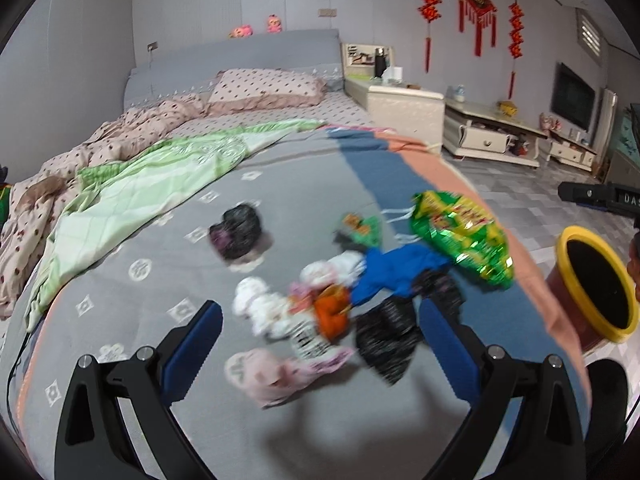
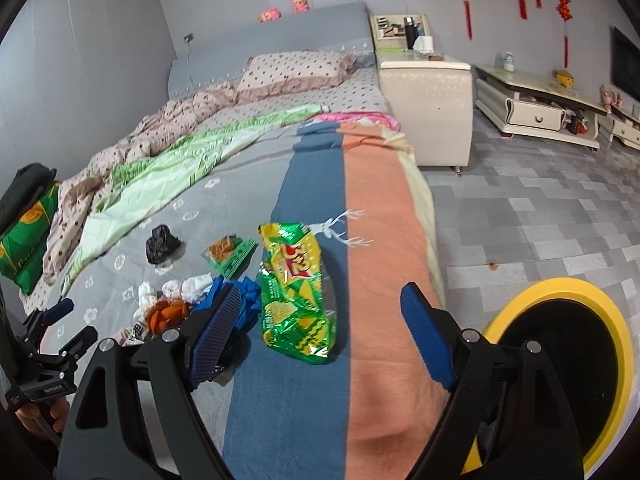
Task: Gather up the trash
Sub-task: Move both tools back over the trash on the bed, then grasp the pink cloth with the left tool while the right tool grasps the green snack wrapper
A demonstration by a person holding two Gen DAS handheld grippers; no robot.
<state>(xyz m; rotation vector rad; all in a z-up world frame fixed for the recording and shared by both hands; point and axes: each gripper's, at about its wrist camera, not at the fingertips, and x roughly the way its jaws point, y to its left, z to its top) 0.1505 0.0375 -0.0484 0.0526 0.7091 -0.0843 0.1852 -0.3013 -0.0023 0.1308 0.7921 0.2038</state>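
A wide bed (image 2: 280, 200) with a grey patterned cover and a grey headboard (image 2: 280, 28), two pink toys (image 2: 284, 9) perched on top. A dotted pillow (image 2: 296, 70) lies at its head, a rumpled light green quilt (image 2: 168, 168) to its left. Beside it stands a cream nightstand (image 2: 428, 100). Red knot ornaments (image 1: 476, 8) hang on the wall above a low cream TV cabinet (image 1: 492, 132).

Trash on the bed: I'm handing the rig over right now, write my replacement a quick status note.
Left gripper: open, empty, over the small-litter pile.
Right gripper: open, empty, near the green snack bag.
Trash, all on the bed: snack bag, blue wrapper, white tissues, orange wrapper, black bags, a separate black wad, small green packet.
Yellow-rimmed bin: on the floor beside the bed.
Done: nothing visibly picked up. Left: all of it.
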